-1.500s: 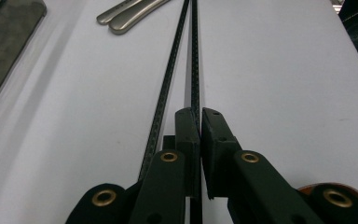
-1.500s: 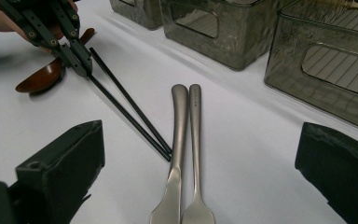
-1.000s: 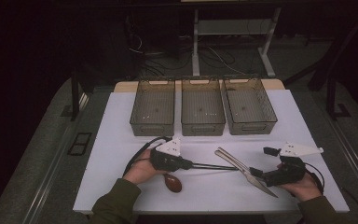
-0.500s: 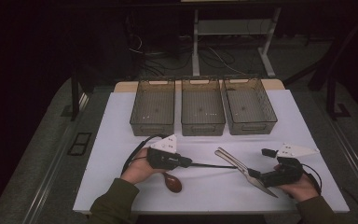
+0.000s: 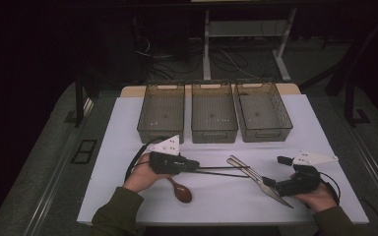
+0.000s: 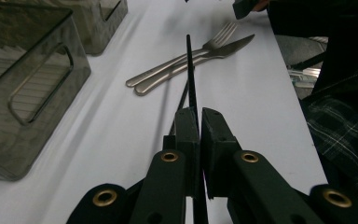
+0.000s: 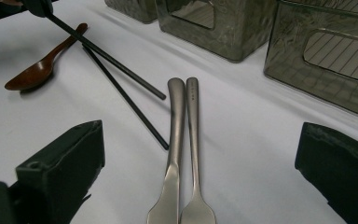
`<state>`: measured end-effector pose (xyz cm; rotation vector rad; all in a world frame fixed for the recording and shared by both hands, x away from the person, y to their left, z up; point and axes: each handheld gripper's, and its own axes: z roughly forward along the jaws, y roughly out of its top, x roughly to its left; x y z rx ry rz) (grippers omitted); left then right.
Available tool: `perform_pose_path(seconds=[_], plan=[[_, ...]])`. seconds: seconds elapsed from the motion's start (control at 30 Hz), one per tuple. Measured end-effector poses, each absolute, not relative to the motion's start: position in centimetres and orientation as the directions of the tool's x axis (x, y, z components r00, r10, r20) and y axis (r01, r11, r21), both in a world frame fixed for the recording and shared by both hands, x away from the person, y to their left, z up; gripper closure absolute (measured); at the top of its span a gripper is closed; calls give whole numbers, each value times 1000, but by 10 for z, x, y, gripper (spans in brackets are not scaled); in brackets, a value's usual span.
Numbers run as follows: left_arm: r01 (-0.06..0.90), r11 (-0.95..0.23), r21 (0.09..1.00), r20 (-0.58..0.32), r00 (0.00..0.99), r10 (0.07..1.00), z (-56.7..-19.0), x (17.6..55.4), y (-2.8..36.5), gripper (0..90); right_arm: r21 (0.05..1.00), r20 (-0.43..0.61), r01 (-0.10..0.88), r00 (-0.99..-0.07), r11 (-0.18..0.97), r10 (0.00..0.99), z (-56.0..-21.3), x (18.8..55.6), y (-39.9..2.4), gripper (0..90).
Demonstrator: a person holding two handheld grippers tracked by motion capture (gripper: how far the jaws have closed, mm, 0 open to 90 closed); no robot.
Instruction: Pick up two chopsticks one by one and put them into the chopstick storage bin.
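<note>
The left gripper pinches one black chopstick, and its far end sticks out above the white table. The other chopstick lies flat on the table. The right gripper is wide open with nothing in it, near a knife and fork lying side by side. A brown spoon lies by the left hand.

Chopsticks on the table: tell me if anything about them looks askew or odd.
The pair is split. The left gripper is shut on one black chopstick, its far end lifted, while the second chopstick lies flat on the white table, angled away from it. Knife and fork lie neatly parallel.
</note>
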<state>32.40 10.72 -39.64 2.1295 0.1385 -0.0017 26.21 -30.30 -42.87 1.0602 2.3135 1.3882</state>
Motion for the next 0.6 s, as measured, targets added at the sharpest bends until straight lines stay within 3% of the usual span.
perform_pose_path(seconds=[0.6], plan=[[197, -419, 887, -79, 956, 281, -378, 334, 137, 852, 840, 157, 465, -703, 280, 694, -428, 262, -304, 10]])
